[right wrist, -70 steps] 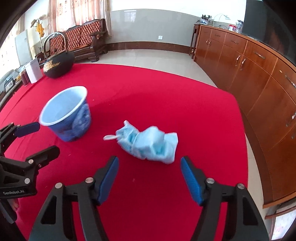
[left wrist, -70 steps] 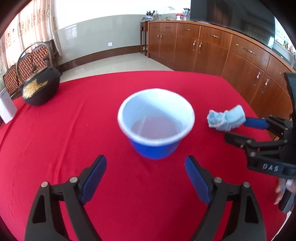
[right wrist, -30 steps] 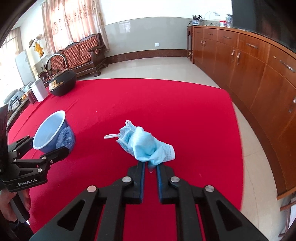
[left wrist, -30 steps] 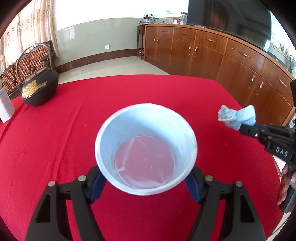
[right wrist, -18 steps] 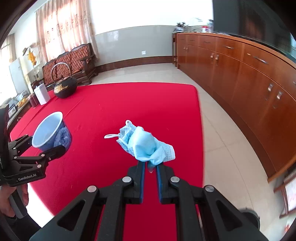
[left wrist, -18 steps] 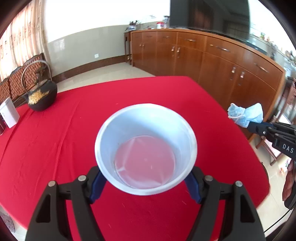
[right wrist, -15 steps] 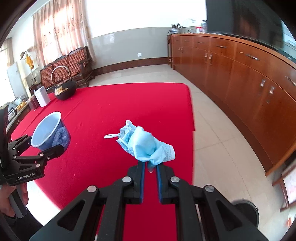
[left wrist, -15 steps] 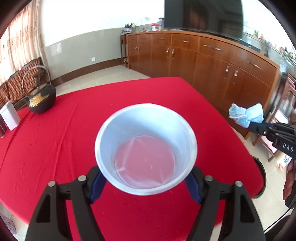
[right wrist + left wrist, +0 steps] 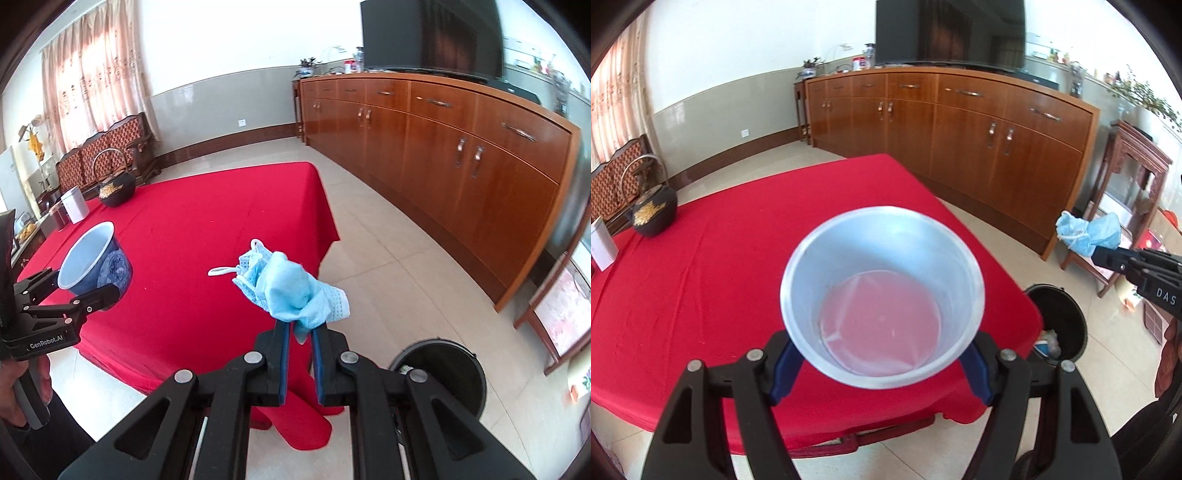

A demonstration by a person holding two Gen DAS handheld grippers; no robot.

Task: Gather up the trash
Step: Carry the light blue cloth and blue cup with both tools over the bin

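Now the left gripper (image 9: 882, 363) is clamped on a blue paper cup (image 9: 882, 295), with one blue pad pressed on each side of it. The cup is up in the air, above the near edge of the red table (image 9: 738, 258). It sits upright and its inside looks pale pink at the bottom.

The right gripper (image 9: 300, 332) is squeezed together on a crumpled blue face mask (image 9: 290, 286). A white ear loop sticks out on the left of the mask. The mask is held off the table's right side, over the tiled floor.

A black trash bin (image 9: 1058, 319) stands on the floor just beside the table's right corner, with some scraps inside. A black teapot (image 9: 653, 216) sits on the far left part of the table, well apart from the cup.
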